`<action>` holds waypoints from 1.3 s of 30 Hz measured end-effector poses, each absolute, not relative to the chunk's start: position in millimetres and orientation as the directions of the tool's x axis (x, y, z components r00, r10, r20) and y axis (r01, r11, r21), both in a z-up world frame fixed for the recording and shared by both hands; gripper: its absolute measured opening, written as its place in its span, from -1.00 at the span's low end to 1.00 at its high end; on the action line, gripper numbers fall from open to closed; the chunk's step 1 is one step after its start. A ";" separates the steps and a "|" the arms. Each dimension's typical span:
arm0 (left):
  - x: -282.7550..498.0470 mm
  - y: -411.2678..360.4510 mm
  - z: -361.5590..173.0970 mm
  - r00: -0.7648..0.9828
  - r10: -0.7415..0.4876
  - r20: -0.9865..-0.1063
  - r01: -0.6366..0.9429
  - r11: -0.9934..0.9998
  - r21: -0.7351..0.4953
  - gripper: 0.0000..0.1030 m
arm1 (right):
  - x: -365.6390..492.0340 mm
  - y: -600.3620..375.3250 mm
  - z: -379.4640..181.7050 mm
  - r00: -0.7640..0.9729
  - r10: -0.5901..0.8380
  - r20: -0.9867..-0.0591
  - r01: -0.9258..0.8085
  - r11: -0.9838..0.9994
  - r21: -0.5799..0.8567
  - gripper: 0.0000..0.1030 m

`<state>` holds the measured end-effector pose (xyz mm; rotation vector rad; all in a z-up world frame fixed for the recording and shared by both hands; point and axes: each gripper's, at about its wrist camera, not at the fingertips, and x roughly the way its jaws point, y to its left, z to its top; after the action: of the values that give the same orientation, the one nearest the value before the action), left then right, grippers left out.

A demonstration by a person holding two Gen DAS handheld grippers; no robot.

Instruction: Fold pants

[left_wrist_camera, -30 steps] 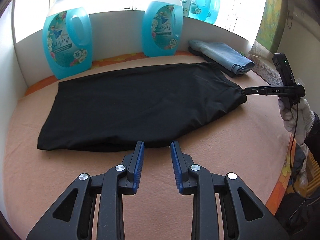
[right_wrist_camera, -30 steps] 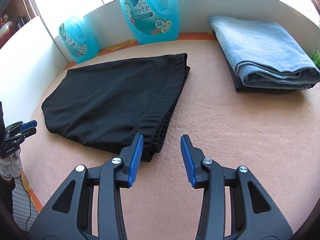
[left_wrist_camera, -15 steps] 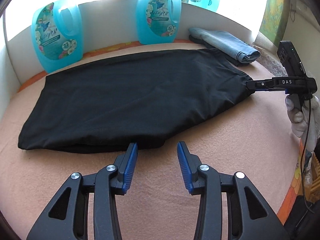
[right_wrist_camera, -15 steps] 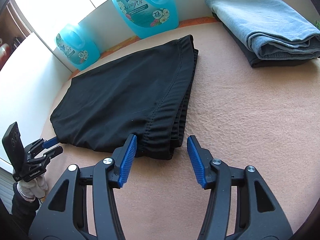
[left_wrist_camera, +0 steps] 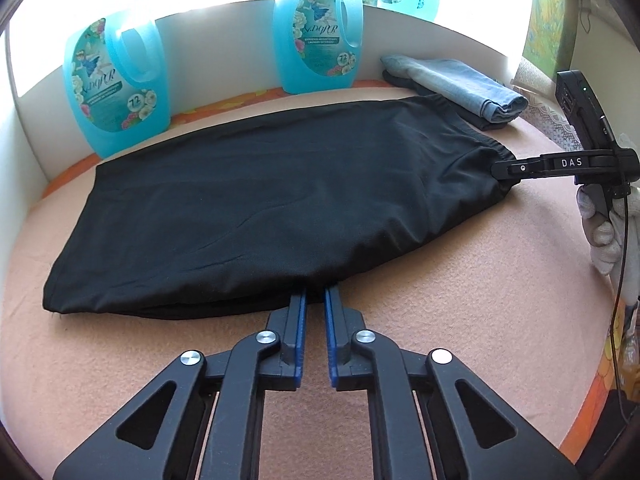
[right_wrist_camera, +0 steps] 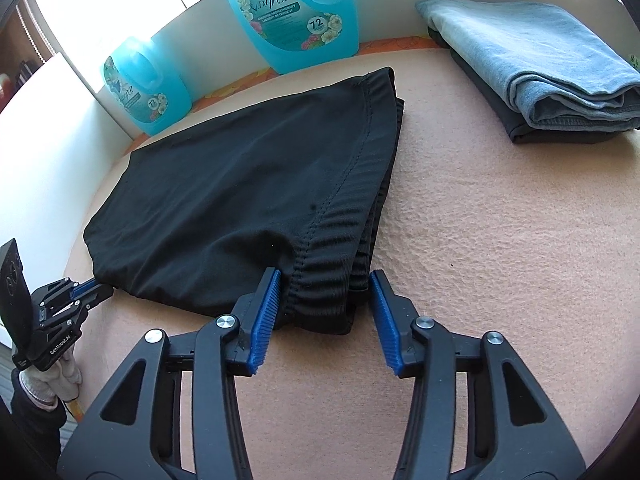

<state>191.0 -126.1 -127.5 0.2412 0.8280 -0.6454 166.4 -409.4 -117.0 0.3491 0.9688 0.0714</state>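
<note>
Black pants (left_wrist_camera: 272, 200) lie flat across the middle of a desk (left_wrist_camera: 460, 320) covered in peach cloth, the waistband toward the right edge. The left gripper (left_wrist_camera: 315, 300) has its jaws nearly closed, pinching the pants' near edge. The right gripper (right_wrist_camera: 324, 300) has its jaws wide apart, straddling the near waistband corner without clamping it. Two blue detergent jugs (left_wrist_camera: 116, 92) stand along the far edge; folded jeans (right_wrist_camera: 532, 48) sit at the far right corner.
</note>
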 end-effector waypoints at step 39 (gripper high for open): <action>166.8 -326.8 -114.3 0.347 -0.567 -0.747 0.910 0.395 0.123 -0.32 | 158.5 -442.1 -110.1 0.551 0.435 -0.713 0.179 0.772 0.609 -0.43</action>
<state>166.8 -326.8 -114.3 0.5919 0.6798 -1.0336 158.5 -442.1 -110.1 0.6995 0.9967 0.1666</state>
